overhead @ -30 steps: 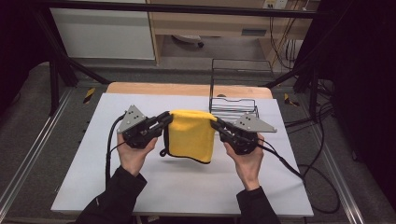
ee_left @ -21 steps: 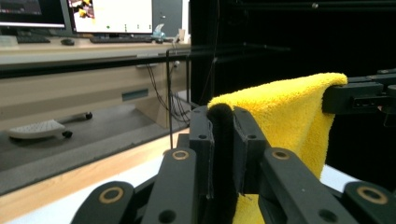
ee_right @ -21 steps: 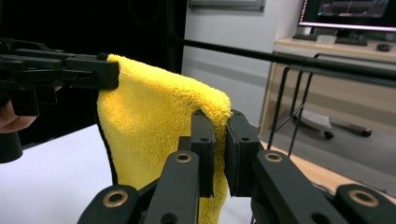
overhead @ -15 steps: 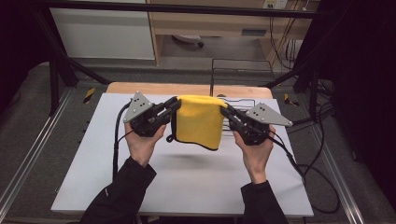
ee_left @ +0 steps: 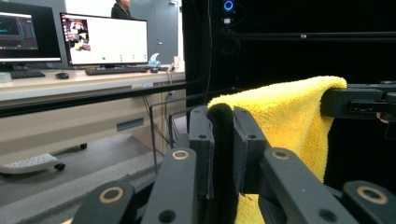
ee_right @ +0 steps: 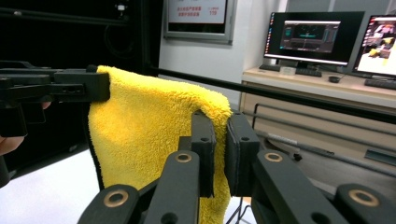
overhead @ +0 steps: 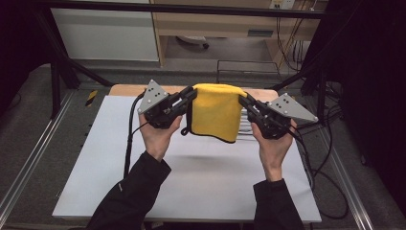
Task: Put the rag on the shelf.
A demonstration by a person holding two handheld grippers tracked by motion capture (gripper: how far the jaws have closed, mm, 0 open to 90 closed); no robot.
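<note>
A folded yellow towel (overhead: 216,111) hangs in the air above the far part of the white table (overhead: 191,182), stretched between both grippers. My left gripper (overhead: 192,92) is shut on the towel's upper left corner, and my right gripper (overhead: 241,97) is shut on its upper right corner. In the left gripper view the towel (ee_left: 280,116) is pinched between the black jaws, its dark edge between the pads, with the other gripper (ee_left: 359,102) clamped at the far corner. In the right gripper view the towel (ee_right: 149,135) drapes down from the closed jaws.
A black wire rack (overhead: 249,72) stands at the table's far right, just behind the towel. Cables (overhead: 325,163) trail off the right side. Beyond the table are a desk (ee_right: 317,88) with monitors and a metal frame.
Both hands have lifted the towel up and away from me, toward the table's far edge. It now hangs free above the table instead of near its surface.
</note>
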